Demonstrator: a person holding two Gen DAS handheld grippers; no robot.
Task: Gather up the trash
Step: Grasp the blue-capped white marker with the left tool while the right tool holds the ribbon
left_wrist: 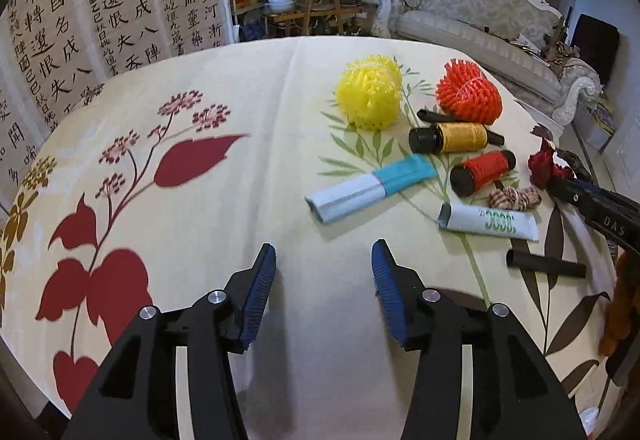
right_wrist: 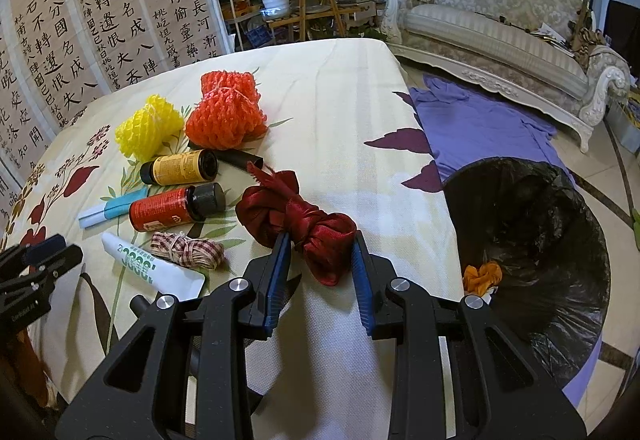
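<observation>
While the right hand-held gripper (right_wrist: 320,254) is reaching forward low over the table (right_wrist: 340,111), its blue pads (right_wrist: 279,272) are pressing on both sides of the knotted dark red cloth bundle (right_wrist: 298,217), which is lying near the table edge closest to the bin. The left hand-held gripper (left_wrist: 324,272) is hovering level above a bare stretch of the floral cloth, its jaws standing wide apart with nothing between them, well short of the clutter. Taking the red cloth bundle as the landmark, two small bottles are lying on their sides just to its left: the yellow-labelled bottle (right_wrist: 180,167) farther back and the red-labelled bottle (right_wrist: 176,208) nearer. Behind them are sitting two foam fruit nets, the yellow net (right_wrist: 148,127) and the orange net (right_wrist: 226,111). One white tube (right_wrist: 154,266) with green print and one checked fabric knot (right_wrist: 188,250) are lying left of the bundle, toward the camera. One blue-and-white folded packet (right_wrist: 110,209) is peeking out beyond the red bottle. To the bundle's right, off the table, one black-lined trash bin (right_wrist: 532,224) is standing on the floor, holding an orange scrap (right_wrist: 482,276).
</observation>
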